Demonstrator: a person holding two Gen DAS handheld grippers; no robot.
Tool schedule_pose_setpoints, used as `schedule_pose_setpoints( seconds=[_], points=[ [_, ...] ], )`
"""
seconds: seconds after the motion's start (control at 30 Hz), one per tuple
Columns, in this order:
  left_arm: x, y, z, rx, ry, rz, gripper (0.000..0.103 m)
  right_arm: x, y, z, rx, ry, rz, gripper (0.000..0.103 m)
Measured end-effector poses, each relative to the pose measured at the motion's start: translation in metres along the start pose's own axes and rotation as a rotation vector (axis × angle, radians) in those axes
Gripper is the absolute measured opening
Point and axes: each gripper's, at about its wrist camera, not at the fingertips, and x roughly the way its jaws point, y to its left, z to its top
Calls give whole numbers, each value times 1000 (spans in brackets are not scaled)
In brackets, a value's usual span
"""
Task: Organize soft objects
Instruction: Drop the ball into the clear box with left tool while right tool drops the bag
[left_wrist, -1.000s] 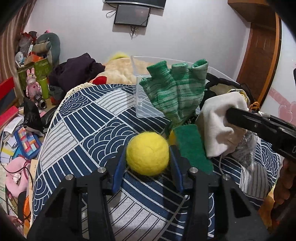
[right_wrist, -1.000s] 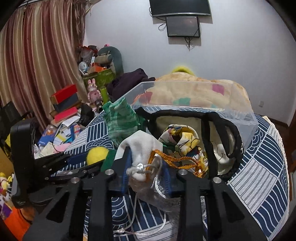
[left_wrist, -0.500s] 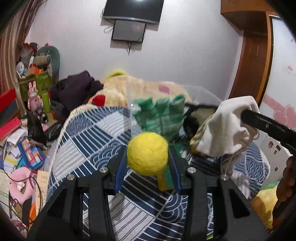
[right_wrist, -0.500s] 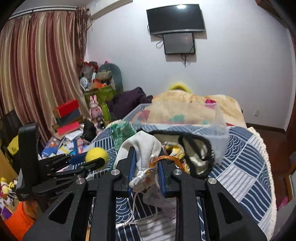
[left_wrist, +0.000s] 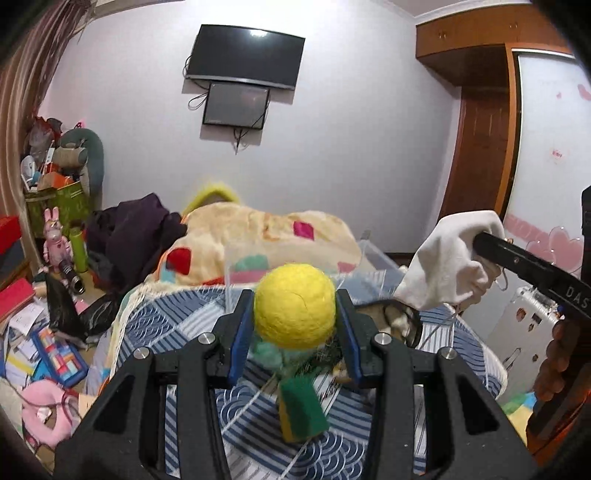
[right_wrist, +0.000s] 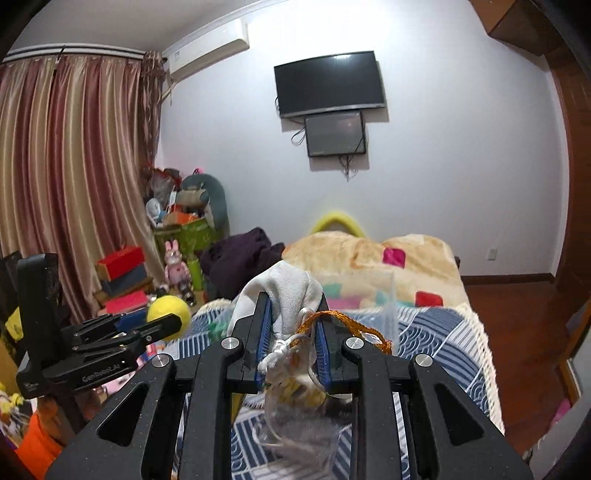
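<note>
Blue-padded fingers of the left gripper (left_wrist: 294, 314) clamp a yellow felt ball (left_wrist: 294, 305) at its widest part, lifted clear of the blue patterned bedspread (left_wrist: 177, 325). Beside it, the right gripper (right_wrist: 291, 332) pinches a bunched white cloth (right_wrist: 286, 291) together with an orange cord (right_wrist: 332, 319) and what looks like a clear drawstring pouch trailing below its fingers; exactly how much is caught there cannot be made out.

Both loads hang at about the same height, the cloth to the ball's right. Ahead of and below both tools stands a clear plastic bin (left_wrist: 376, 256), its thin rim just visible beyond the ball and blurred, so its contents are not readable here. A green-and-yellow sponge (left_wrist: 301, 410) lies on the bedspread beneath the left gripper.

Judging by the layout, the bin is the likely destination, lying forward of both grippers; neither looks clearly nearer. The dangling cord could snag on the rim.
</note>
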Motion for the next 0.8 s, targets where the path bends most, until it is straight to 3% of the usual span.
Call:
schedule_pose_setpoints(
  seconds=[0.17,0.47,0.67,0.8],
  points=[
    [21,3,23,17,2,-18,43,9,-4,15,-4,-28,-22,20],
    [85,21,48,-3,106,-42,43,49,-10,33,-34,-19,-95,20],
    [131,22,43,26,225,-36,43,86,-16,27,-65,66,-129,20],
    [159,22,38,35,307,-37,43,120,-23,11,-77,190,-129,20]
  ],
)
